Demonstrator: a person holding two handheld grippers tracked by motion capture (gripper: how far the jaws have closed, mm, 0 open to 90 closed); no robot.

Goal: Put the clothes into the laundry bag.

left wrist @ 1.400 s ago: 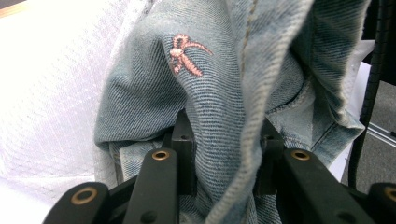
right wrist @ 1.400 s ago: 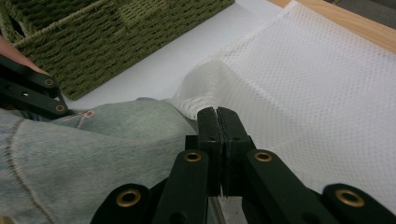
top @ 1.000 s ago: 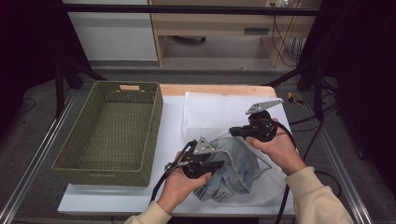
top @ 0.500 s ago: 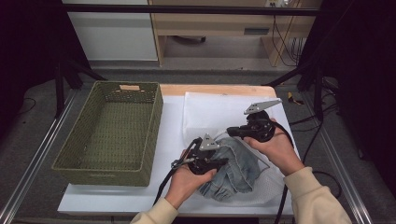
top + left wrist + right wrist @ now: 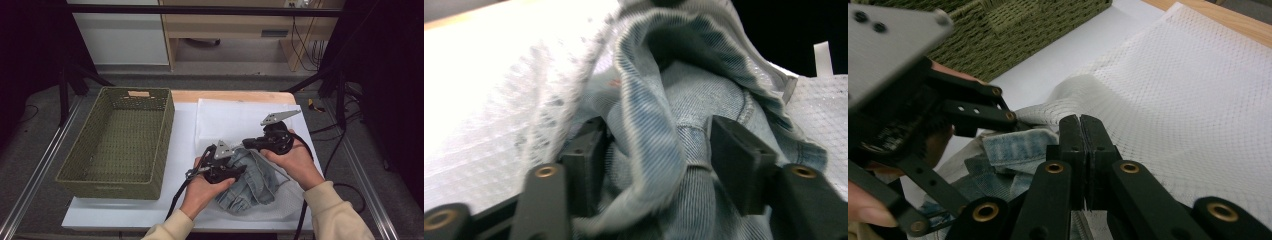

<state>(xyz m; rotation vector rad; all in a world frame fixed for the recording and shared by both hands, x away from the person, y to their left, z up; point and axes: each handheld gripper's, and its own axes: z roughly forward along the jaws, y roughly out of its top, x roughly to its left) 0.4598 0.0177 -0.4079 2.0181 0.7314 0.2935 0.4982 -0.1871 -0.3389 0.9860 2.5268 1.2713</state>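
Observation:
A bundle of light blue jeans (image 5: 250, 182) lies partly inside a white mesh bag (image 5: 230, 120) on the table. My left gripper (image 5: 240, 170) points right into the bundle. In the left gripper view its jaws have just been opening, and a fold of jeans (image 5: 694, 95) still sits between the spread pads (image 5: 734, 155), with the mesh bag (image 5: 554, 100) draped over it. My right gripper (image 5: 245, 145) points left from the far side and is shut on the bag's edge. The right gripper view shows the right gripper (image 5: 1080, 125) pinching the mesh bag (image 5: 1178, 90) above the jeans (image 5: 1013, 145).
A green woven basket (image 5: 167, 135) stands on the left of the white table top (image 5: 182, 135), and the basket (image 5: 1023, 20) is at the top of the right gripper view. A wooden strip (image 5: 230, 96) runs along the table's far edge. Black stand legs and cables lie beyond it.
The left hand has pushed a little to the right into the jeans, which now sit more bunched under the mesh. The left jaws stand wider apart. The right hand has kept still.

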